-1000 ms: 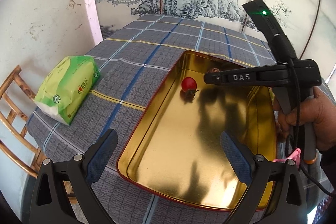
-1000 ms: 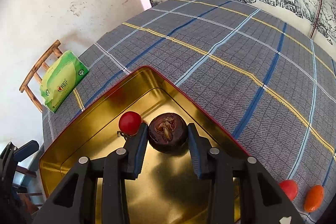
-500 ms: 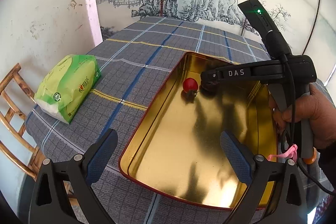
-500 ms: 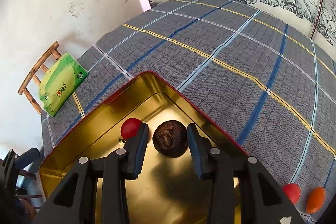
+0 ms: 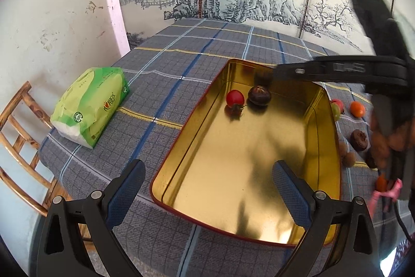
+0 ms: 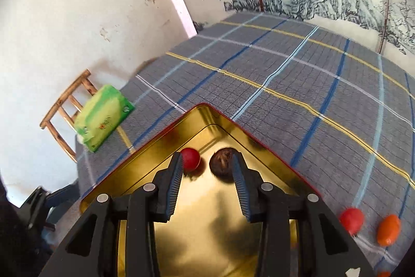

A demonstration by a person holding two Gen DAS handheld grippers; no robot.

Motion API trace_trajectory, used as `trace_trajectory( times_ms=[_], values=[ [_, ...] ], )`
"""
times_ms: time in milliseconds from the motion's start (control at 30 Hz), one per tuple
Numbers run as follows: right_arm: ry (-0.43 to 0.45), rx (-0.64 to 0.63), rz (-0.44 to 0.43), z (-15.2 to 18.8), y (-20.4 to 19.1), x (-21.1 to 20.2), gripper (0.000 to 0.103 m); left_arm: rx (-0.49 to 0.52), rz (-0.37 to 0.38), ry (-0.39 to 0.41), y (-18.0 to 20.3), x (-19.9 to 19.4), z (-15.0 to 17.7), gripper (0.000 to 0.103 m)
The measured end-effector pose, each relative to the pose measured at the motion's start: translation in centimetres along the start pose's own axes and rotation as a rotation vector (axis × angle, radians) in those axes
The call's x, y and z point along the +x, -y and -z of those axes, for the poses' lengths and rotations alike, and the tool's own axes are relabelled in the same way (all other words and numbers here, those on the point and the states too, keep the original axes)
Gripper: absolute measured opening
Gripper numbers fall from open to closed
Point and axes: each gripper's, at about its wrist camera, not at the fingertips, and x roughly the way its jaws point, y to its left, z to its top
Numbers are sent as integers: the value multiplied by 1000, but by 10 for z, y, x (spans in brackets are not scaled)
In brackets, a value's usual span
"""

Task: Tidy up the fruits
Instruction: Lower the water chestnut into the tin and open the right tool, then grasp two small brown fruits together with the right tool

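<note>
A gold tin tray (image 5: 259,188) with a red rim lies on the plaid tablecloth; it also shows in the right wrist view (image 6: 207,238). In its far corner sit a red tomato (image 5: 235,98) (image 6: 190,159) and a dark brown fruit (image 5: 259,94) (image 6: 223,164), side by side. My right gripper (image 6: 206,188) is open and empty, raised above the tray just behind these two. My left gripper (image 5: 206,181) is open and empty over the tray's near end. Loose fruits lie right of the tray: a red one (image 6: 351,220), an orange one (image 6: 388,229), and brown ones (image 5: 359,139).
A green tissue pack (image 5: 90,105) lies at the table's left edge, above a wooden chair (image 5: 18,136). A white wall and a landscape painting stand behind the table. The plaid cloth (image 6: 298,74) stretches beyond the tray.
My right gripper opened, let go of the dark brown fruit next to the tomato, and pulled back and up. The left gripper barely moved.
</note>
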Motion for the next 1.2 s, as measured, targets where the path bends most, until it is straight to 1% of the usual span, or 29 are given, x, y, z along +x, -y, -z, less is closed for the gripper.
trace_trajectory(
  times_ms=[133,233,333,467,567,667,767,900,967,1000,1033,1067,1100,1133,1167,1200],
  values=[
    [38,14,-18,28,7,-41,43,14,3,-5,6,-6,2,98],
    [61,24,-15,54,19,-71,45,35,0,16,14,-14,5,98],
    [54,11,28,85,33,-98,46,62,20,11,23,-19,7,98],
    [26,8,44,113,46,-112,46,79,40,0,35,-23,7,98],
    [-7,13,55,127,54,-107,46,95,41,1,45,-27,8,98],
    [-32,9,50,128,53,-95,46,113,39,-11,54,-28,10,98],
    [-57,-20,55,126,50,-82,46,130,30,-20,60,-29,12,98],
    [-102,-54,79,114,51,-60,46,152,24,-29,67,-27,13,98],
    [-145,-69,86,110,52,-45,46,166,22,-34,73,-26,13,98],
    [-171,-81,103,109,52,-37,43,172,22,-35,74,-26,13,98],
    [-186,-91,113,109,52,-31,37,180,22,-36,77,-26,13,98],
    [-180,-120,115,109,48,-30,31,188,22,-36,79,-27,13,98],
    [-195,-132,102,111,45,-30,22,195,22,-35,81,-27,13,98],
    [-191,-148,110,113,42,-32,22,205,25,-35,84,-28,13,98],
    [-169,-175,130,119,39,-41,22,218,30,-33,88,-30,13,98],
    [-146,-172,135,121,40,-49,22,234,38,-27,92,-33,14,98]
  ],
)
